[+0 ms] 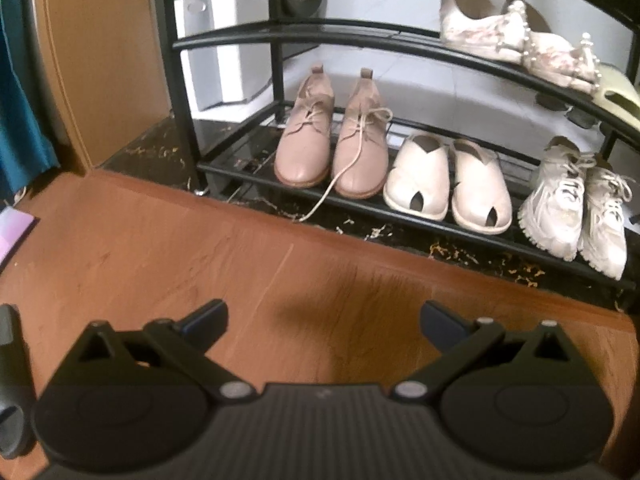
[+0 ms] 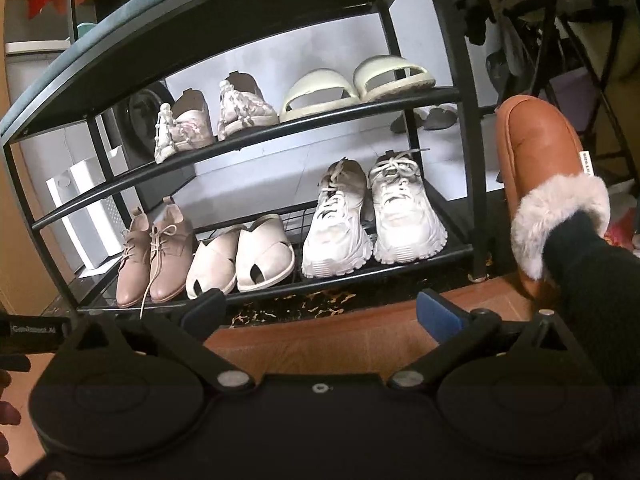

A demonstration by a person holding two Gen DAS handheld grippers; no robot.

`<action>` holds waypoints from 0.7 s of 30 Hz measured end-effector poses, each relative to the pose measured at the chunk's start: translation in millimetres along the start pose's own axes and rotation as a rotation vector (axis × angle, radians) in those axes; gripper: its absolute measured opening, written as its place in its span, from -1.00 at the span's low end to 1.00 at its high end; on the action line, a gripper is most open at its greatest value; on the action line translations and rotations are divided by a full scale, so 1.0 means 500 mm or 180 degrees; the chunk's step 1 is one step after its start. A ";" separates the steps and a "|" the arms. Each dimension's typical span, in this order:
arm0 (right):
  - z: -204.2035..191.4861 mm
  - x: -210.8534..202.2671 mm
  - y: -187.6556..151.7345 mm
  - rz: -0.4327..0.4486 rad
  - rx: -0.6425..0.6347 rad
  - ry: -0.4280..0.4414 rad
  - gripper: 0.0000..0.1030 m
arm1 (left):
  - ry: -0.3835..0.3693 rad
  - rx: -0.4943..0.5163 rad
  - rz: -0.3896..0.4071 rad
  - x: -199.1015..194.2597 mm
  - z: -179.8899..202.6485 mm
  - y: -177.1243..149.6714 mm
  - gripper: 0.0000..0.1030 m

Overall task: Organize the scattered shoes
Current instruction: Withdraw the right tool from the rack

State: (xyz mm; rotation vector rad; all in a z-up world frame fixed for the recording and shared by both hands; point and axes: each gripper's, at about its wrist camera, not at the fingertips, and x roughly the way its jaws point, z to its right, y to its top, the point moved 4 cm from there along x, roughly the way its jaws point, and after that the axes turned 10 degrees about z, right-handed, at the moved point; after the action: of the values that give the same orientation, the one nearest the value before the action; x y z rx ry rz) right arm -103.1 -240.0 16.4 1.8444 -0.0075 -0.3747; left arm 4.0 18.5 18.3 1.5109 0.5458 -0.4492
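A black metal shoe rack [image 1: 360, 200] [image 2: 360, 98] stands ahead in both views. Its bottom shelf holds pink lace-up shoes [image 1: 332, 148] [image 2: 156, 256], cream peep-toe flats [image 1: 448, 184] [image 2: 240, 264] and white sneakers [image 1: 576, 208] [image 2: 372, 220]. The shelf above holds floral pearl-trimmed shoes [image 1: 516, 40] [image 2: 216, 116] and pale slides [image 2: 356, 84]. One pink shoe's lace hangs over the shelf edge. My left gripper [image 1: 324, 320] is open and empty over the wooden floor. My right gripper [image 2: 320, 312] is open and empty in front of the rack.
A brown fur-lined slipper [image 2: 540, 168] on a person's foot stands right of the rack. A wooden panel [image 1: 100, 60] and teal cloth [image 1: 20, 100] stand at the left. A white box [image 1: 224, 40] sits behind the rack. Dark marble strip [image 1: 400, 236] borders the wooden floor [image 1: 200, 272].
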 end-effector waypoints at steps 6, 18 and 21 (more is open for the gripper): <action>-0.006 0.004 0.000 0.0000 0.0017 0.0045 1.00 | 0.0076 -0.0007 -0.0044 0.015 -0.002 -0.002 0.99; -0.008 0.012 -0.008 -0.0103 0.0024 0.0019 1.00 | 0.0025 -0.0011 -0.0100 0.019 0.003 -0.003 0.99; -0.007 0.014 -0.011 -0.0129 0.0003 -0.0010 1.00 | 0.0014 -0.0006 -0.0085 0.016 0.004 -0.003 0.99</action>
State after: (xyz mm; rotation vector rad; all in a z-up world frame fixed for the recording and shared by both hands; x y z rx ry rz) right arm -96.5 -236.3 10.6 1.8470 0.0277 -0.4059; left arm 9.7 17.1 12.2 1.5048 0.5703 -0.4660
